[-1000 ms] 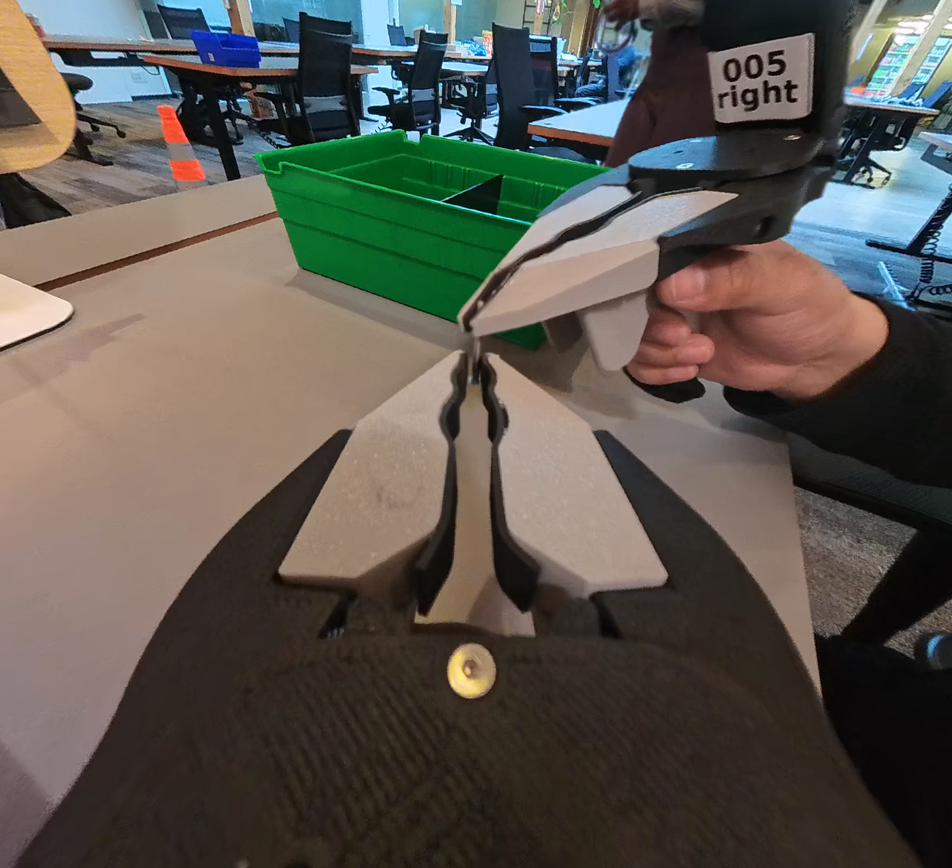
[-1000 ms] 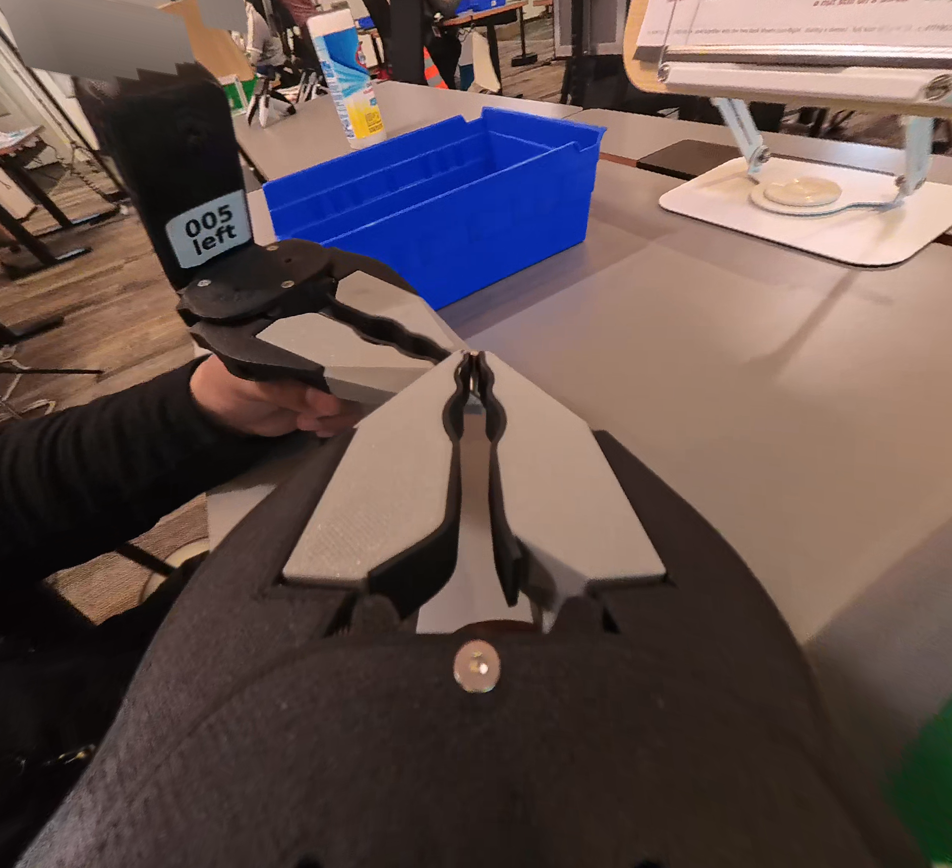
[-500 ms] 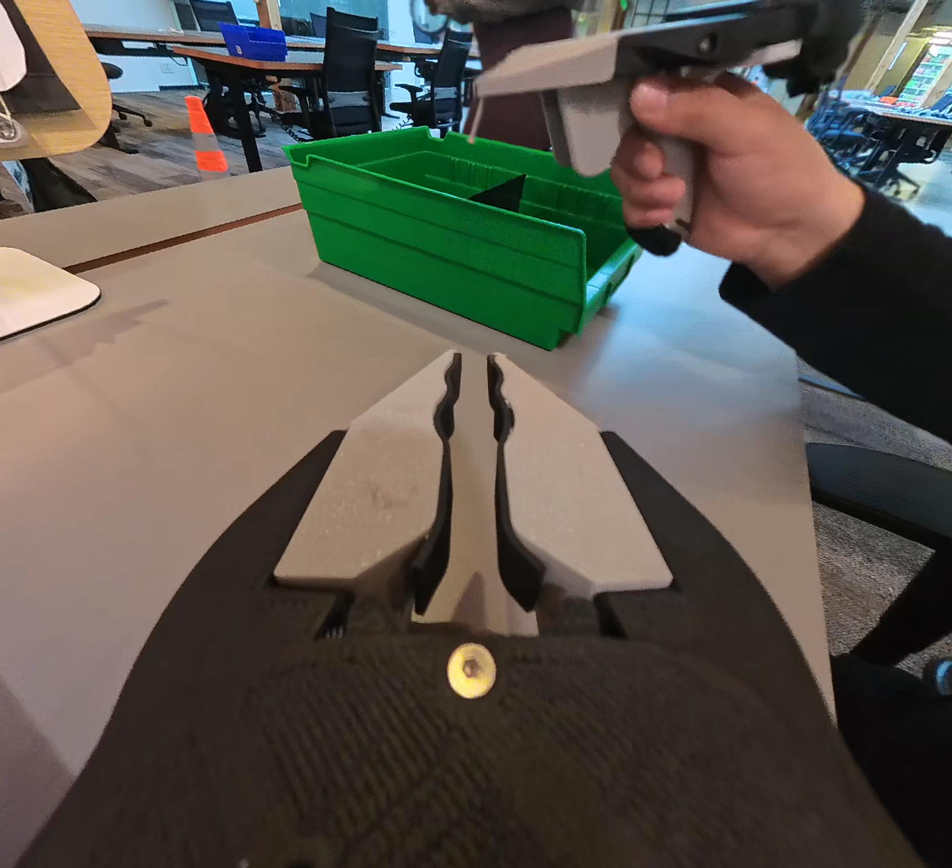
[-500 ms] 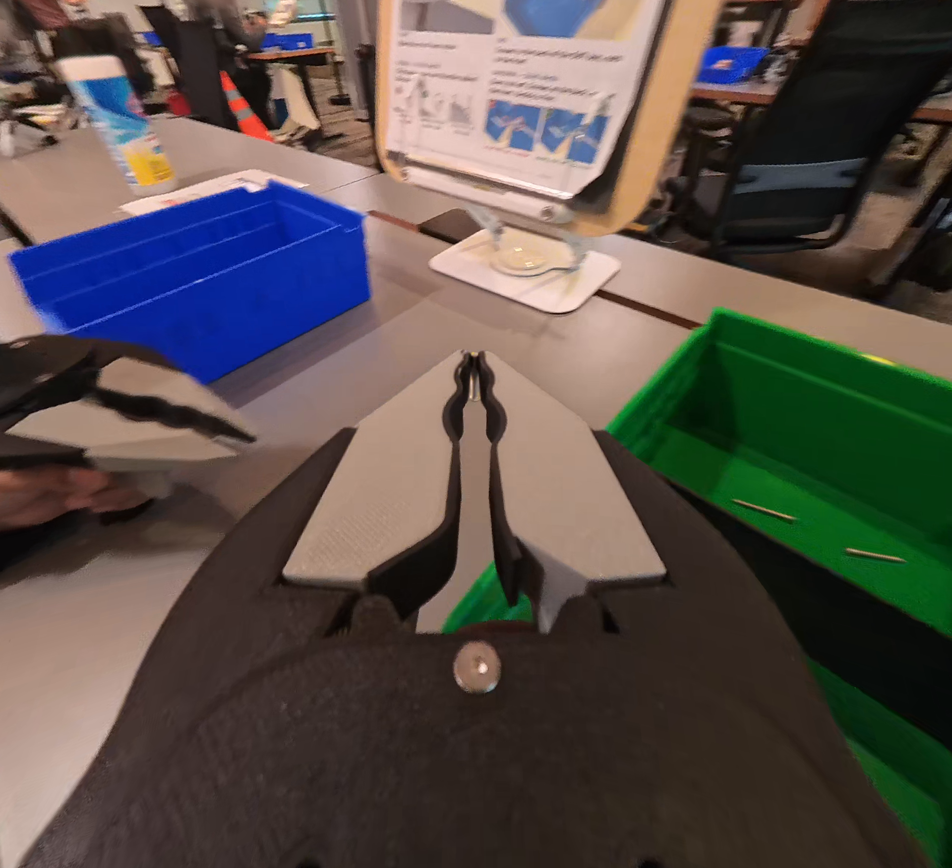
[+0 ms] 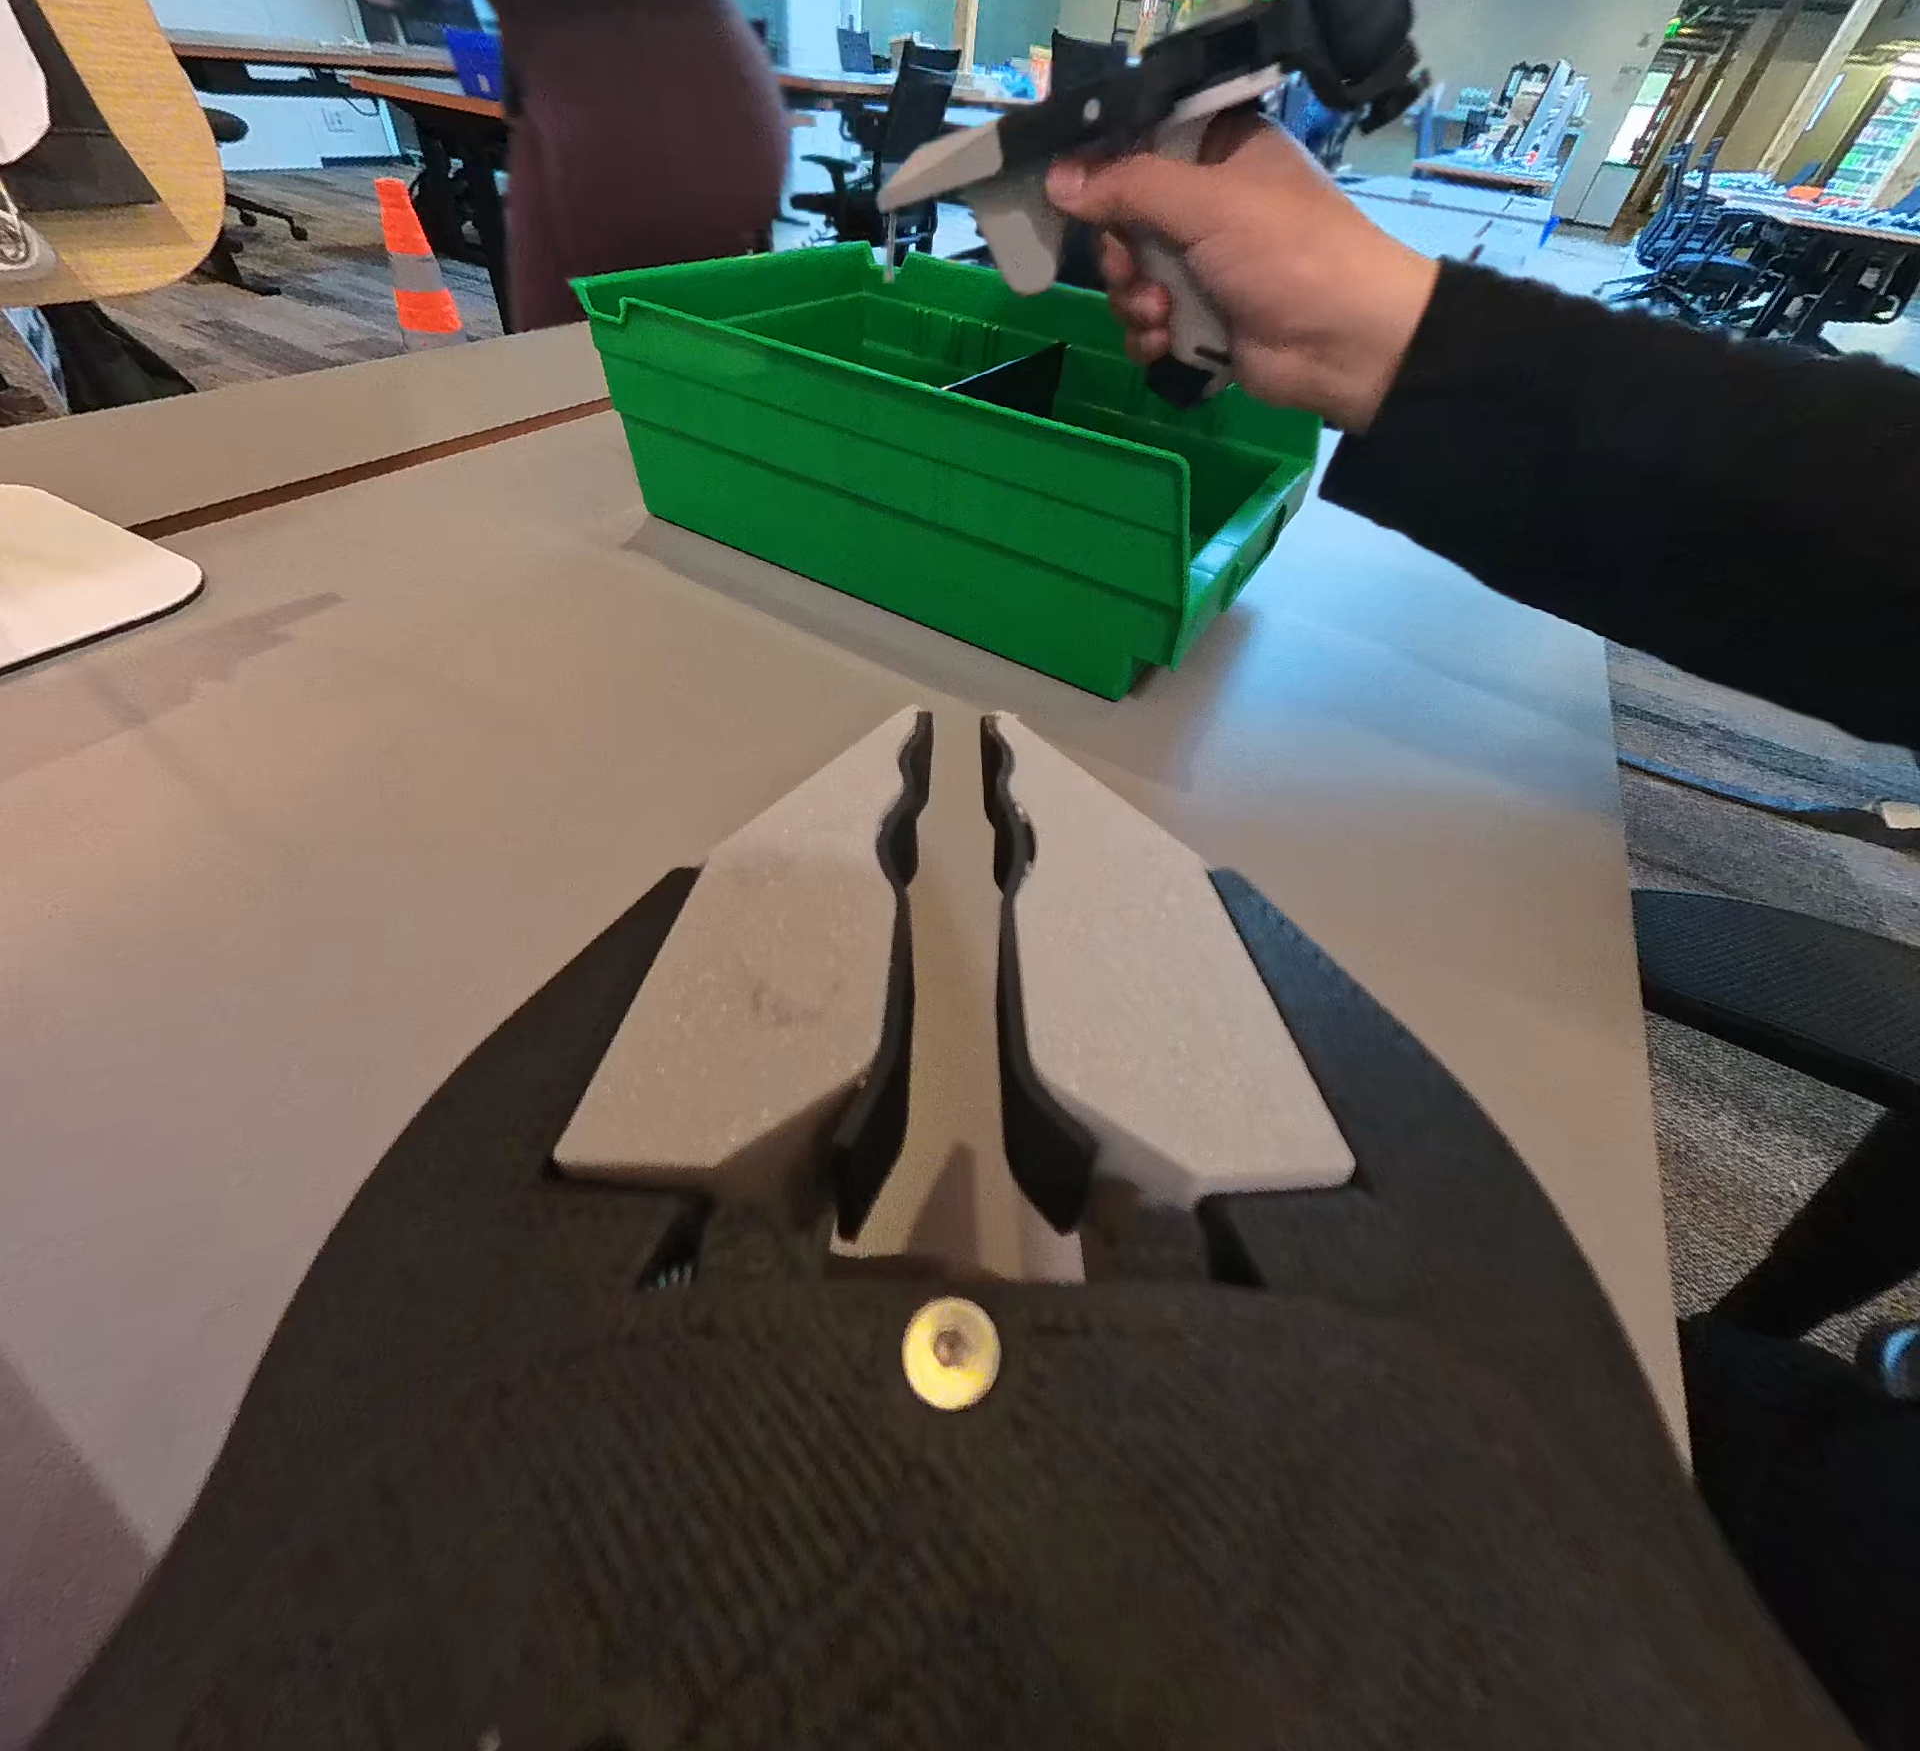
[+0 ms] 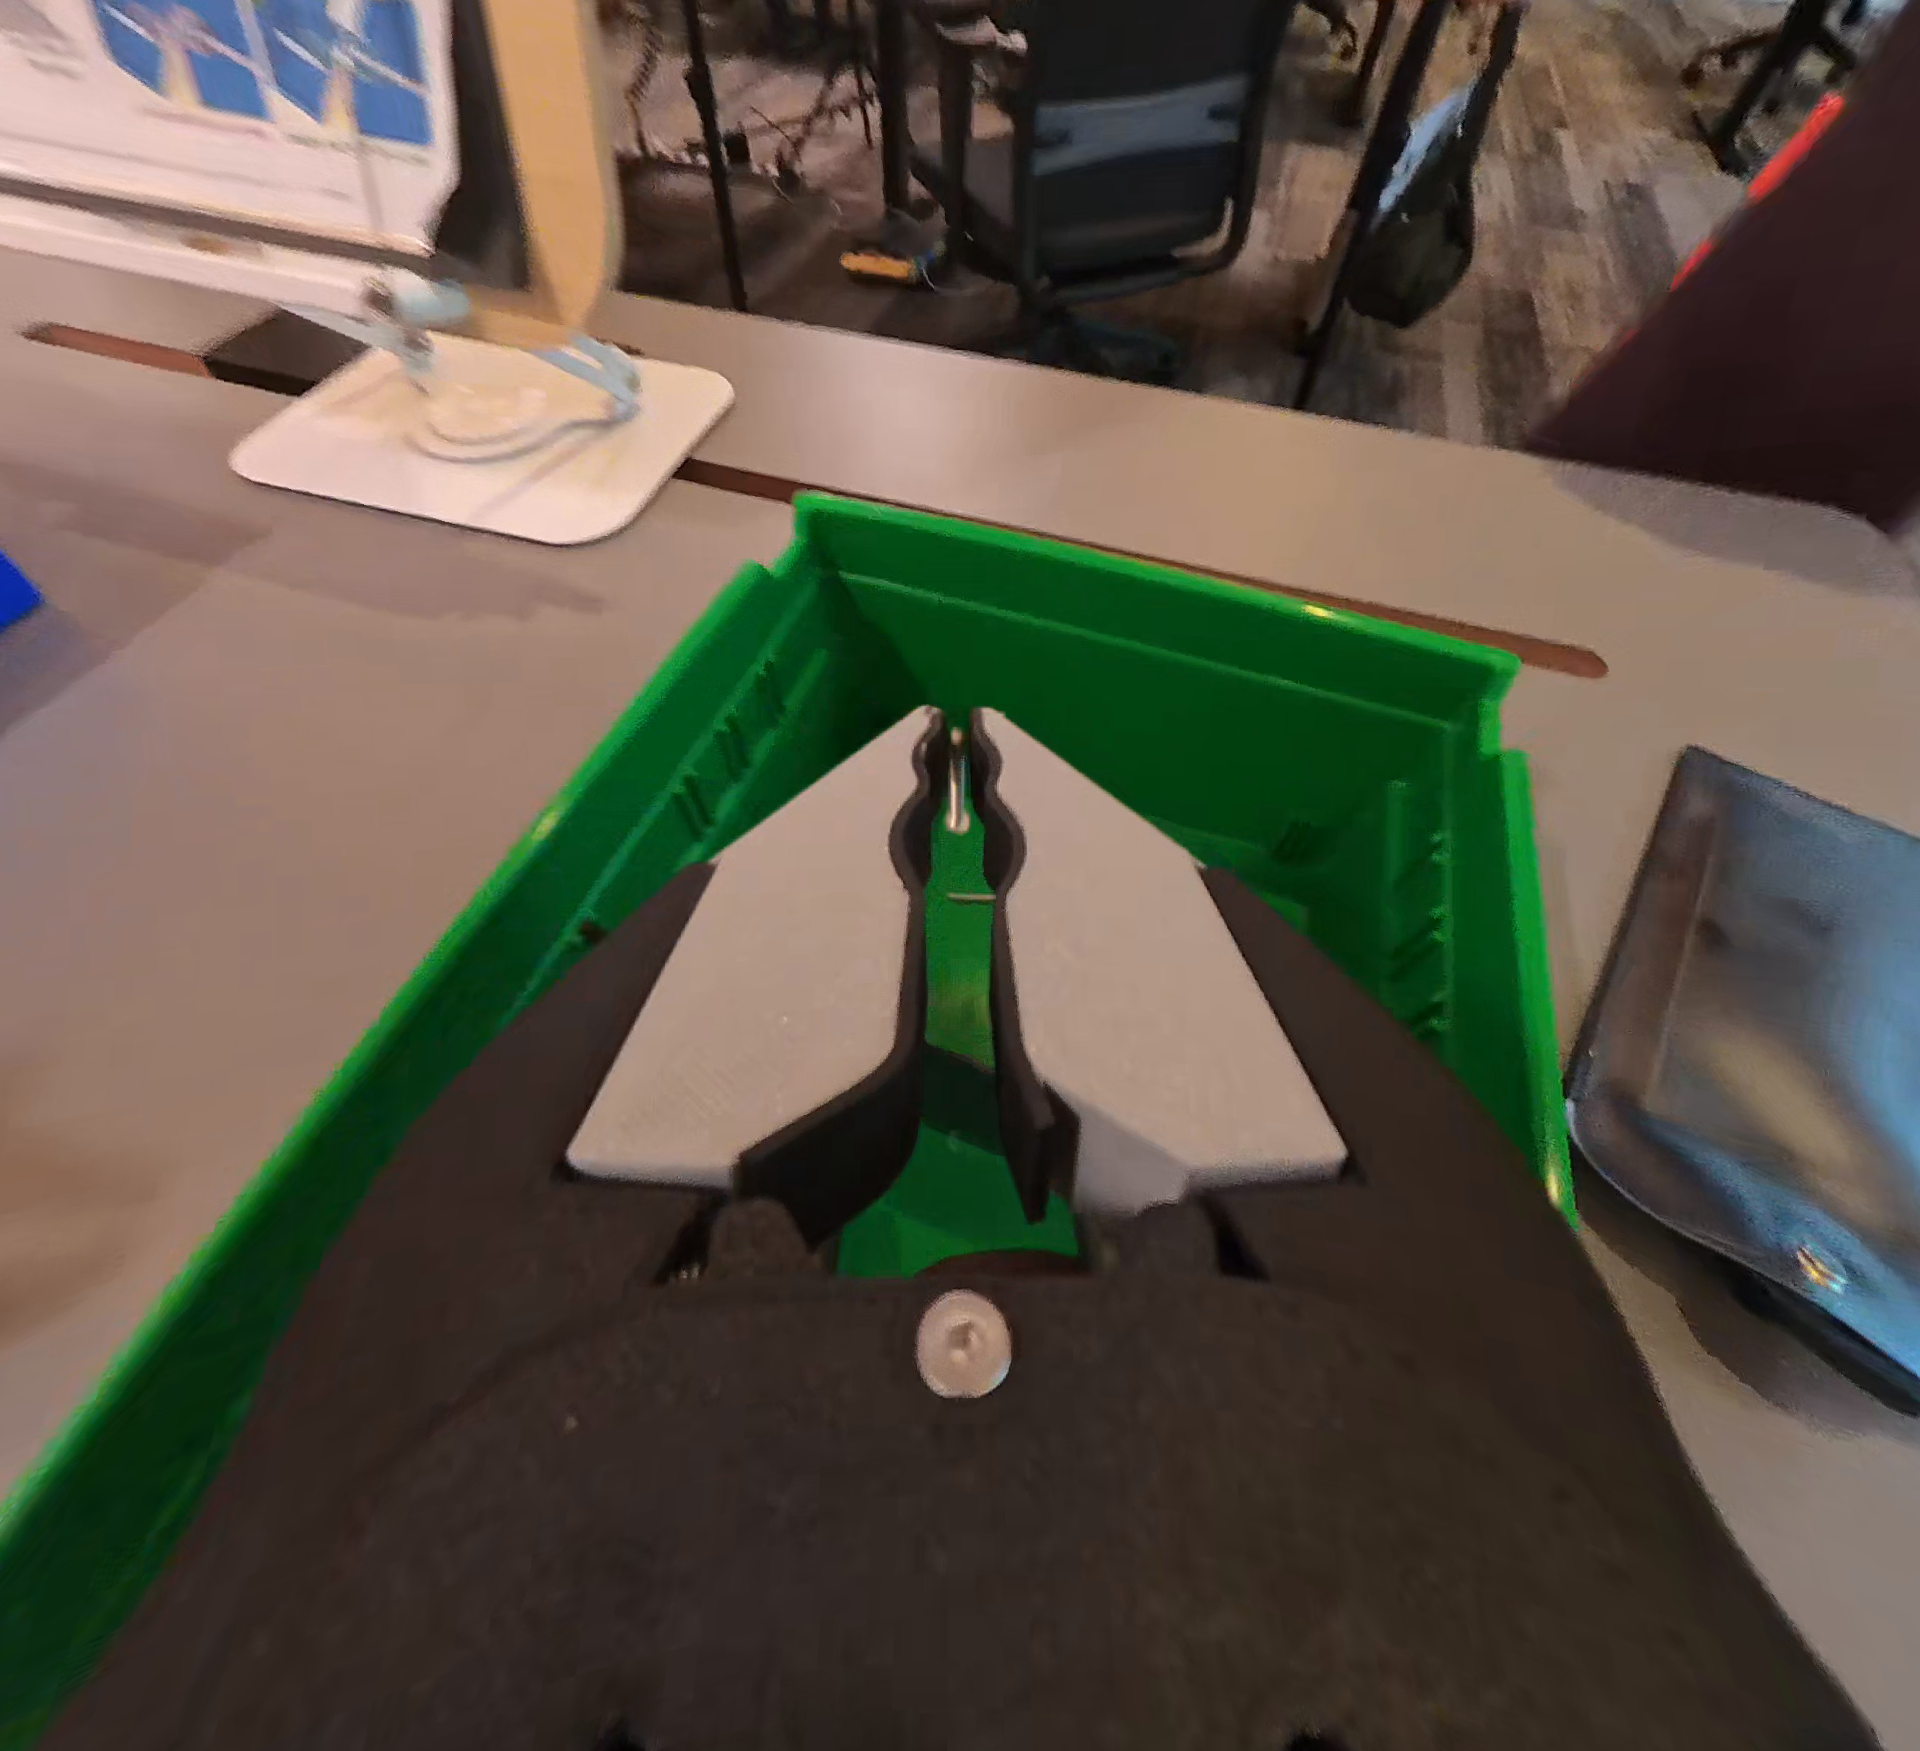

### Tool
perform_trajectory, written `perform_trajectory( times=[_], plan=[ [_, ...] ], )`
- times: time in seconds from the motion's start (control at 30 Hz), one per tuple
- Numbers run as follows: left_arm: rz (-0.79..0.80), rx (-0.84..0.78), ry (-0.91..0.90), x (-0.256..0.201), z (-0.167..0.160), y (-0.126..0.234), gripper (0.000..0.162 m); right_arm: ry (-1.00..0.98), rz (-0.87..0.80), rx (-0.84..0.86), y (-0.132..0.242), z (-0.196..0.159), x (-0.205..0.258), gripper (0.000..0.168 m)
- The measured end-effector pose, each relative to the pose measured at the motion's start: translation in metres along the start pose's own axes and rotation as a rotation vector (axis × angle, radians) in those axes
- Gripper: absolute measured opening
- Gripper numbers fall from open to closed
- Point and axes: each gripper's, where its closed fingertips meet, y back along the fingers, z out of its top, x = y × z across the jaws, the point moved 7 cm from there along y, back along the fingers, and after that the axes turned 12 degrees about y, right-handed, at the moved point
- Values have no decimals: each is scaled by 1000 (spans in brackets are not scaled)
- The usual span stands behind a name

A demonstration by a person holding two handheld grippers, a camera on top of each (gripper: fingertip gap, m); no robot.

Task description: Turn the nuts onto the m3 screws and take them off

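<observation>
— What is the right gripper carrying over the green bin?

— A thin metal screw, pinched at the very tips of its closed fingers. Seen from the left wrist view, the screw is hanging straight down, long axis upright, its free end pointing into the bin's far section, above the rim and clear of the floor.

— Is anything lying in the bin already?

— One more slim metal piece is resting flat on the green floor, crosswise below the fingers. A black divider is splitting the bin into compartments.

— And the left gripper?

— It is hovering over the bare grey table, well short of the bin, fingers parted by a narrow gap and holding nothing.

— Any writing in sight?

— A printed instruction sheet is sitting on a wooden board with a white stand, left of the bin; its text is too blurred to read. A dark glossy pouch is lying just right of the bin. Beyond the table, a person in dark red is standing near an orange cone, and office chairs are crowding the background.
</observation>
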Motion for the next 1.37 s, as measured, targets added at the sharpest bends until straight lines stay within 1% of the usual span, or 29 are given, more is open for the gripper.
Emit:
perform_trajectory(
  times=[0.1,0.17,0.23,0.33,0.47,0.57,0.63,0.7,0.77,0.9,0.97,1.03,1.1,1.17,1.37],
  plan=[
    [1,1,2,0,0,0,7,-4,-35,66,-10,-14,-11,12],
    [1,1,4,1,0,0,7,-13,-41,70,-10,-18,-14,13],
    [-2,0,6,0,0,0,7,-27,-33,43,-6,-16,-13,14],
    [-6,10,4,-1,-1,-1,7,-23,10,-33,5,-2,1,15],
    [2,19,-9,-1,-2,-3,7,38,111,-157,25,29,46,14],
    [7,21,-6,0,-2,-3,7,108,233,-256,44,53,97,15],
    [8,22,-4,0,-3,-3,7,168,320,-300,52,60,137,15],
    [9,28,-2,0,-3,-3,7,225,400,-307,52,56,176,15],
    [10,30,-6,0,-4,-3,7,263,443,-285,43,43,209,16],
    [15,29,-9,1,-4,-3,7,257,480,-260,17,8,247,15],
    [22,25,-12,1,-3,-2,7,253,461,-259,7,-6,253,14],
    [26,24,-15,1,-3,-3,6,270,466,-239,5,-9,255,18],
    [26,27,-26,0,-3,-4,6,301,429,-249,2,-14,254,17],
    [34,36,-41,-1,-4,-5,6,337,408,-197,-3,-21,255,17],
    [86,44,-88,3,-6,-4,6,345,377,-198,-3,-24,253,21]
  ],
)
